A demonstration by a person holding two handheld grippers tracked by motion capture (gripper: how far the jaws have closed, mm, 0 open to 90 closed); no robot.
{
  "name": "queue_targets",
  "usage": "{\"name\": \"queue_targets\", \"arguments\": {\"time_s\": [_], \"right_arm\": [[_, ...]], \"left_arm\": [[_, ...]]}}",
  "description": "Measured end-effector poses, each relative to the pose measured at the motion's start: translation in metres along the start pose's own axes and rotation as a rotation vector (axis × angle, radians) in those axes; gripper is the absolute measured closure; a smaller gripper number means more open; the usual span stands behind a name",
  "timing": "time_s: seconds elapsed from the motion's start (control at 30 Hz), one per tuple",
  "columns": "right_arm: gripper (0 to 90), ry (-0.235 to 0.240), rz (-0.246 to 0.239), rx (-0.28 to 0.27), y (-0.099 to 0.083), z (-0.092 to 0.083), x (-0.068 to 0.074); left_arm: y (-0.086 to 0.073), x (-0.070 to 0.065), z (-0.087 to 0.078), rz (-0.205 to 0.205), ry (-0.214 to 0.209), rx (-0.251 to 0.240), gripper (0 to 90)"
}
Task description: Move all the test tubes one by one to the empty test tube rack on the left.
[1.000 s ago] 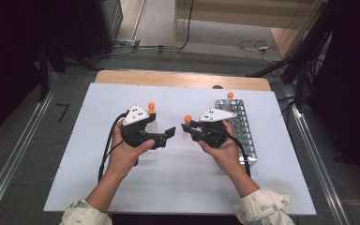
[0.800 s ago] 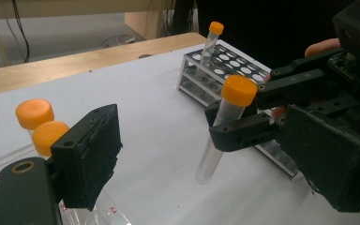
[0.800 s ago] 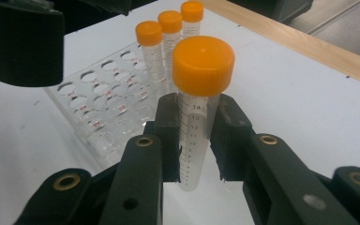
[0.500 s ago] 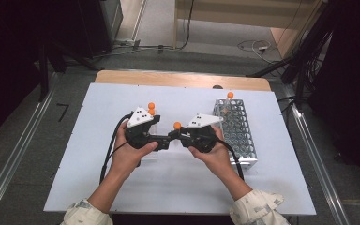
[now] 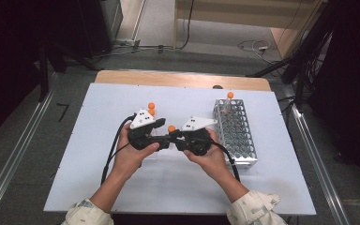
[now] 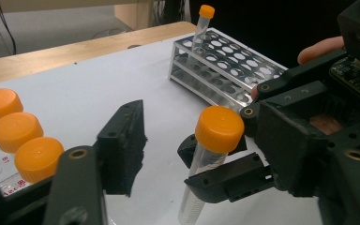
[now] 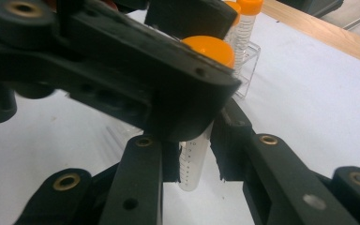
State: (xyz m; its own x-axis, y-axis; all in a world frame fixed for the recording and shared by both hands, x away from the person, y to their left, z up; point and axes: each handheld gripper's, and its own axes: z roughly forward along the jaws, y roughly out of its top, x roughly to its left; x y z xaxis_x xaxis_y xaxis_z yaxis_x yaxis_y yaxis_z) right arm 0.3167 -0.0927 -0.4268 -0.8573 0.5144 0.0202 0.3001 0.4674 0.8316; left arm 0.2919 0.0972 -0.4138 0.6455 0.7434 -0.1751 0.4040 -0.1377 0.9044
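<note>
A clear tube with an orange cap [image 5: 171, 128] [image 6: 212, 140] [image 7: 194, 161] stands upright above the white table, and my right gripper [image 5: 174, 136] [image 7: 194, 145] is shut on its body. My left gripper [image 5: 165, 138] [image 6: 190, 133] faces it from the left with the tube's upper part between its jaws. Those jaws have just been closing. A gap still shows between the left fingertip [image 6: 124, 140] and the tube. In the right gripper view one left jaw crosses in front of the cap.
A metal tube rack [image 5: 236, 136] [image 6: 236, 61] stands right of the hands with one capped tube [image 5: 228, 99] [image 6: 200, 26] in its far corner. A clear holder with three orange-capped tubes [image 5: 151, 108] [image 6: 16, 133] [image 7: 243, 21] sits behind the left gripper.
My right gripper has carried the tube leftward until it meets the left gripper. The left jaws have narrowed around the tube.
</note>
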Motion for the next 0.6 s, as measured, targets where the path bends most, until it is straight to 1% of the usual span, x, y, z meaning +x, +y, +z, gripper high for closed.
{"name": "queue_targets", "arguments": {"time_s": [0.1, 0.17, 0.47, 0.53, 0.6], "right_arm": [[71.4, 0.002, 0.000, 0.000, 0.0000, -0.0003, 0.0003], [71.4, 0.003, 0.000, 0.000, -0.0002, -0.0004, 0.0002], [71.4, 0.007, 0.003, 0.006, -0.0009, 0.0014, 0.0008], [71.4, 0.007, 0.004, 0.009, -0.0013, 0.0020, 0.0010], [71.4, 0.009, 0.003, 0.007, -0.0014, 0.0024, 0.0009]], "left_arm": [[-0.0012, 0.0008, 0.0005, -0.001, 0.002, -0.004, 43.6], [-0.0017, 0.0013, 0.0005, -0.002, -0.005, -0.003, 48.8], [-0.0024, -0.0015, 0.0010, 0.025, -0.025, 0.015, 67.1], [-0.0025, -0.0025, 0.0012, 0.033, -0.020, 0.015, 69.8], [-0.0025, -0.0033, 0.0009, 0.044, -0.012, 0.013, 70.5]]}}
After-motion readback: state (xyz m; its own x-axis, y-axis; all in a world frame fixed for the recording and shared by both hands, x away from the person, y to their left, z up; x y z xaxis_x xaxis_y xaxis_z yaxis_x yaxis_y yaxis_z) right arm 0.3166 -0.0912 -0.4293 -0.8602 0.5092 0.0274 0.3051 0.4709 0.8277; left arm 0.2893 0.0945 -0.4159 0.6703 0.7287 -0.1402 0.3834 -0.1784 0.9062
